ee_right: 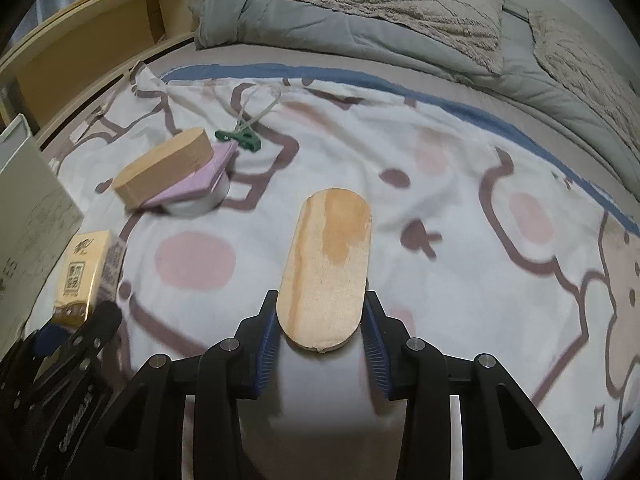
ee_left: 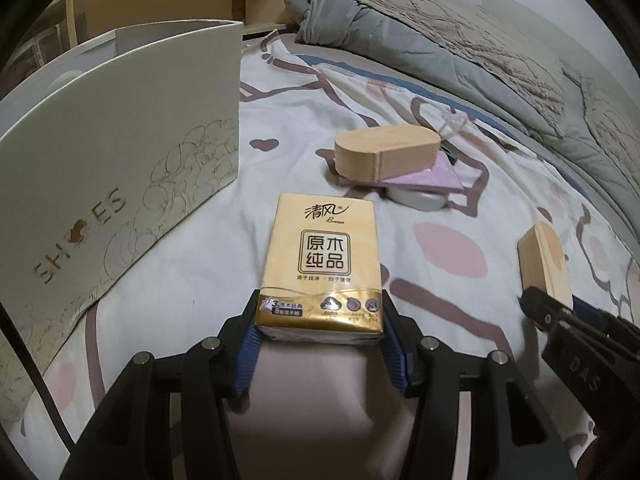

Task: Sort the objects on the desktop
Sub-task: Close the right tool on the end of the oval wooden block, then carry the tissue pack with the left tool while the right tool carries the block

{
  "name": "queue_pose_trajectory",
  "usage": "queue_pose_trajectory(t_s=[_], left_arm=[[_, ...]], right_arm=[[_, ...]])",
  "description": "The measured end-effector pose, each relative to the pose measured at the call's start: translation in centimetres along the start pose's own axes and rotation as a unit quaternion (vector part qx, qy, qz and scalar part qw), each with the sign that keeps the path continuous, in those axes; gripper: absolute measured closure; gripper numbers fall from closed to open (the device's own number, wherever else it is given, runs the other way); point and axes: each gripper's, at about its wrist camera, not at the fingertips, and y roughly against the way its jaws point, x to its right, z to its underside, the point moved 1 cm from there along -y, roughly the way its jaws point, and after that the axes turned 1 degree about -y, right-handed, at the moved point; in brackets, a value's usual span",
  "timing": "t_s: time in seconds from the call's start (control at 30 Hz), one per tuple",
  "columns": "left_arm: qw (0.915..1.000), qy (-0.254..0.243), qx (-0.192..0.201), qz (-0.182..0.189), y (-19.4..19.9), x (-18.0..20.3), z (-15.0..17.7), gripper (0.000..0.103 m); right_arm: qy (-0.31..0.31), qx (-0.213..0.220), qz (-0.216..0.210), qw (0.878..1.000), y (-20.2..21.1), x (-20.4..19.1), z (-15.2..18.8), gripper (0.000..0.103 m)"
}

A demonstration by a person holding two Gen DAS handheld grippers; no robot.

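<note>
My left gripper (ee_left: 320,320) is shut on a golden tissue pack (ee_left: 320,264) and holds it over the patterned bedsheet, beside the white shoe box (ee_left: 120,140). My right gripper (ee_right: 320,320) is shut on an oval wooden block (ee_right: 326,268); this block (ee_left: 544,268) and the right gripper show at the right edge of the left wrist view. The tissue pack (ee_right: 86,268) shows at the left of the right wrist view. Another oval wooden block (ee_left: 384,152) (ee_right: 164,170) lies tilted on a purple card (ee_left: 424,178) (ee_right: 200,184) over a white round thing (ee_left: 416,200) (ee_right: 196,204).
A green key-like tag (ee_right: 240,138) with a clear cord lies behind the pile. A grey quilt (ee_right: 400,20) is bunched along the far side of the bed. A wooden shelf (ee_right: 100,40) stands at the back left.
</note>
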Motion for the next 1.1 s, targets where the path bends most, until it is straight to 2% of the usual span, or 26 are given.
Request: queue_pose_trajectory(t_s=[0.4,0.57,1.1], left_arm=[[0.9978,-0.058,-0.019,0.027,2.9,0.6,3.4,0.051],[0.9965,-0.078,-0.011,0.028,4.3,0.6,5.3,0.051],[0.9908,-0.124,-0.008,0.054,7.8,-0.4,9.4,0.051]], right_arm=[[-0.016,-0.024,-0.003,1.0,4.1,1.8,5.5,0.062],[-0.023,-0.033,0.0,0.999,5.8,2.1,7.9,0.062],[-0.004,-0.054,-0.005,0.999,9.9,0.9,14.1,0.062]])
